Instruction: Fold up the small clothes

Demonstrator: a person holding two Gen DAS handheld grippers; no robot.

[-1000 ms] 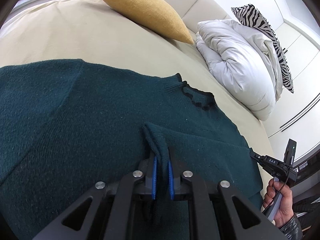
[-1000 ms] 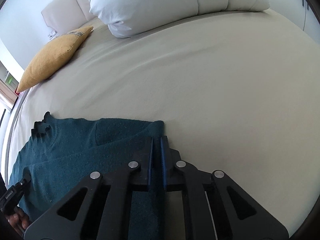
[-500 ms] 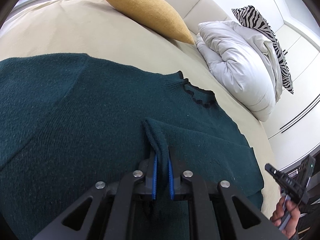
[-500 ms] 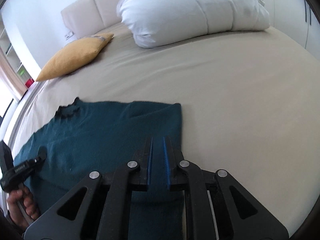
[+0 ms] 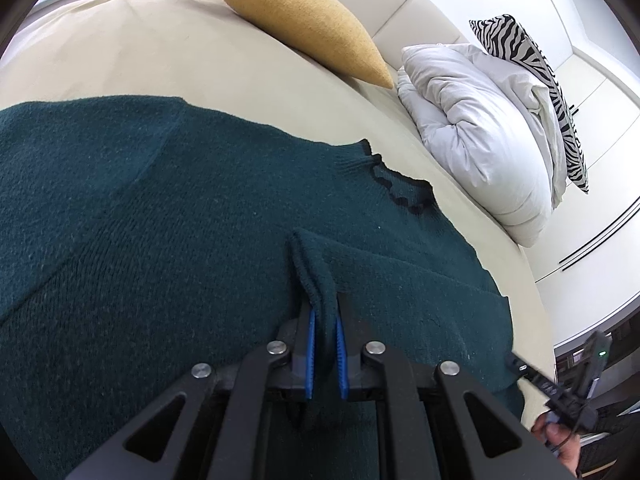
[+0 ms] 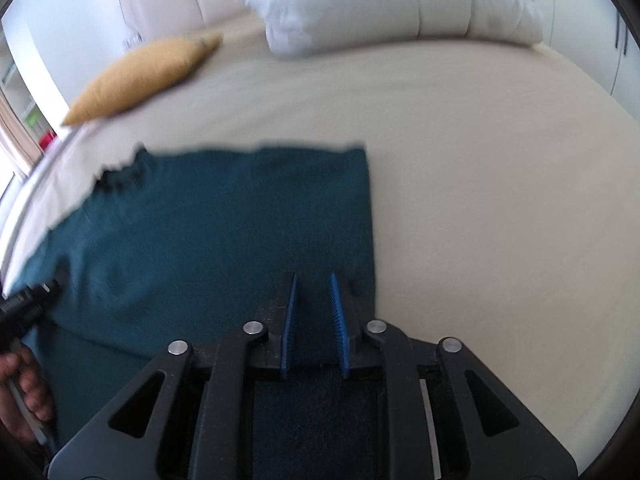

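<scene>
Now right gripper (image 6: 313, 312) has released sweater (image 6: 224, 224).

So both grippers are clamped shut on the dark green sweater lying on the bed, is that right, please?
Not quite. Only the left gripper is shut on a pinched fold of the sweater, as the left wrist view shows. In the right wrist view, the right gripper is open, its blue pads apart above the sweater on the bed.

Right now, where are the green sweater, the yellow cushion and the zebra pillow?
green sweater (image 5: 168, 248): left wrist view, flat knitted body.
yellow cushion (image 5: 296, 20): left wrist view, middle of its face.
zebra pillow (image 5: 520, 46): left wrist view, striped upper part.
</scene>
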